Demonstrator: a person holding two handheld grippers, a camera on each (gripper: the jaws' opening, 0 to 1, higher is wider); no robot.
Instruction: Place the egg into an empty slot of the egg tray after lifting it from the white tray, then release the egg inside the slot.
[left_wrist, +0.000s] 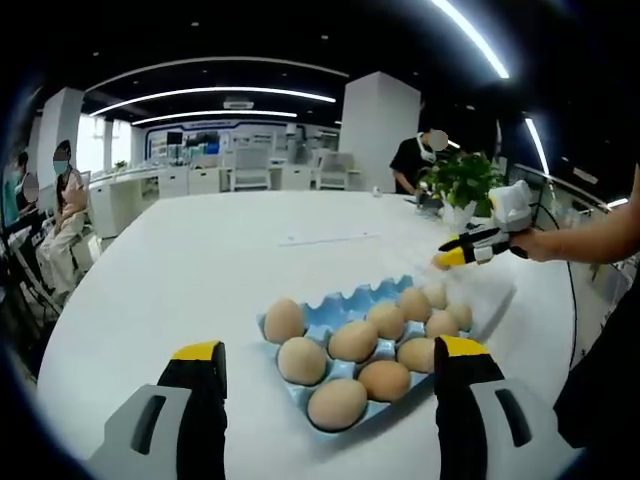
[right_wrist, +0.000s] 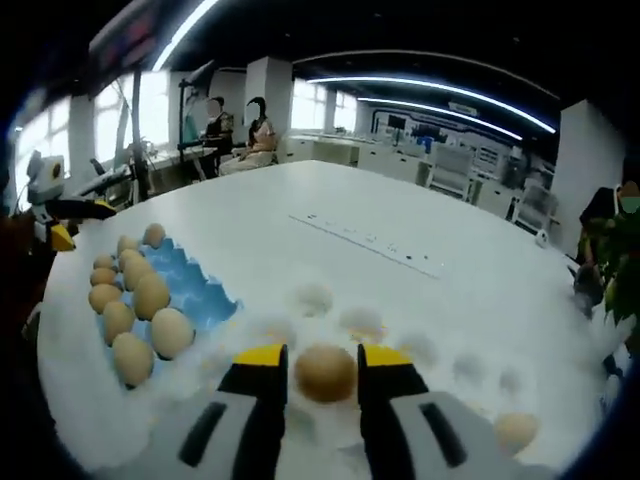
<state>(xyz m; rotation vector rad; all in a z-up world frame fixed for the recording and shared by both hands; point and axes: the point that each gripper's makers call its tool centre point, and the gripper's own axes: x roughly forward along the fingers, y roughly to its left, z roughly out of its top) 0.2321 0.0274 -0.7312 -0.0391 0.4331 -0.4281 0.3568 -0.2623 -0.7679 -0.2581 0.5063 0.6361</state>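
Yellow-tipped jaws of the right gripper (right_wrist: 322, 368) sit on either side of a brown egg (right_wrist: 325, 373) on the white tray (right_wrist: 450, 380), looks like they're squeezing it. One more egg (right_wrist: 516, 431) lies off to the right in that tray. Further left is the blue egg tray (right_wrist: 195, 290), mostly full. In the left gripper view, the left gripper (left_wrist: 330, 365) hangs wide open just in front of that egg tray (left_wrist: 340, 310), touching nothing. Past it, the white table (left_wrist: 200, 260) stretches toward a potted plant (left_wrist: 462, 182).
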